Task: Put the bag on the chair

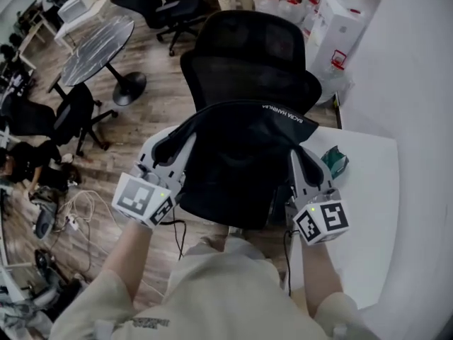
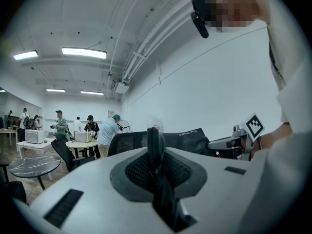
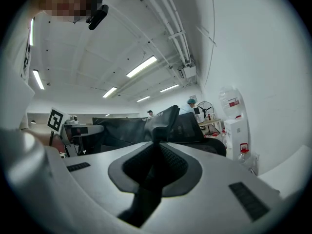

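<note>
The left gripper (image 1: pixel 168 147) and right gripper (image 1: pixel 303 163) each clamp 1 end of the black bag (image 1: pixel 233 165) — held aloft, long axis stretched between them — with the chair (image 1: pixel 248 55) directly beyond, equally near both.

The bag (image 1: pixel 233 168) is plain black, with a line of small white lettering along its upper edge. The chair (image 1: pixel 248 55) is black mesh. The left tool (image 1: pixel 170 147) and right tool (image 1: pixel 303 167) are pale grey with black pads, and each carries a cube of black-and-white square markers. The table (image 1: pixel 371 211) is white. The floor (image 1: pixel 159 112) is brown wood planks.
</note>
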A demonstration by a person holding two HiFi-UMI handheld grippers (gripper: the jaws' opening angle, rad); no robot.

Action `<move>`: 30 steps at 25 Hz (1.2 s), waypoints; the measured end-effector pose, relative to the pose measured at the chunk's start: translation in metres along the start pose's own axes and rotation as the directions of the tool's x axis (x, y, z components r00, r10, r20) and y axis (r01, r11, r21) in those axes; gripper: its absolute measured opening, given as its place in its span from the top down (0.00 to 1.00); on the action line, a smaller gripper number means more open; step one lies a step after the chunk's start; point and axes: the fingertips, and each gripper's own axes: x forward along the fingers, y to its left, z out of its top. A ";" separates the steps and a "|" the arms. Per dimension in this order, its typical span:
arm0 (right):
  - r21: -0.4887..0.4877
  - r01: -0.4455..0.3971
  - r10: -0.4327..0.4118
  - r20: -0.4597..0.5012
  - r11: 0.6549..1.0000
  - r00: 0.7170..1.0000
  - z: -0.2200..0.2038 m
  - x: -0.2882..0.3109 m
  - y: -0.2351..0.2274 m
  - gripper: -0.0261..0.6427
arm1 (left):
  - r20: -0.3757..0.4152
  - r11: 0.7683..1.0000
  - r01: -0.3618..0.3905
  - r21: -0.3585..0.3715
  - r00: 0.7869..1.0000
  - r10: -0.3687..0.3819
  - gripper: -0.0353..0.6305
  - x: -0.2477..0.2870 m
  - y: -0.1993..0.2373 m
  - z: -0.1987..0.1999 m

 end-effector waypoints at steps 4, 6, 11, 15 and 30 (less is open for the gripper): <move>0.011 0.005 -0.005 0.007 1.000 1.000 -0.007 0.016 -0.015 0.88 | -0.005 1.000 -0.003 0.021 1.000 0.003 0.85 0.017 0.006 -0.007; 0.015 0.013 -0.013 0.005 1.000 1.000 -0.013 0.026 -0.022 0.88 | -0.007 1.000 -0.001 0.029 1.000 0.001 0.85 0.026 0.011 -0.012; 0.036 0.046 -0.046 -0.002 0.998 0.999 -0.035 0.047 -0.039 0.88 | -0.013 0.999 0.014 0.033 1.000 -0.014 0.85 0.049 0.024 -0.038; 0.058 0.077 -0.076 -0.021 0.995 0.997 -0.054 0.063 -0.053 0.88 | -0.017 0.998 0.050 0.027 0.999 -0.050 0.85 0.069 0.035 -0.060; 0.111 0.222 -0.207 -0.134 0.969 0.969 -0.178 0.109 -0.097 0.88 | -0.111 0.988 0.155 -0.003 0.982 -0.154 0.85 0.137 0.068 -0.193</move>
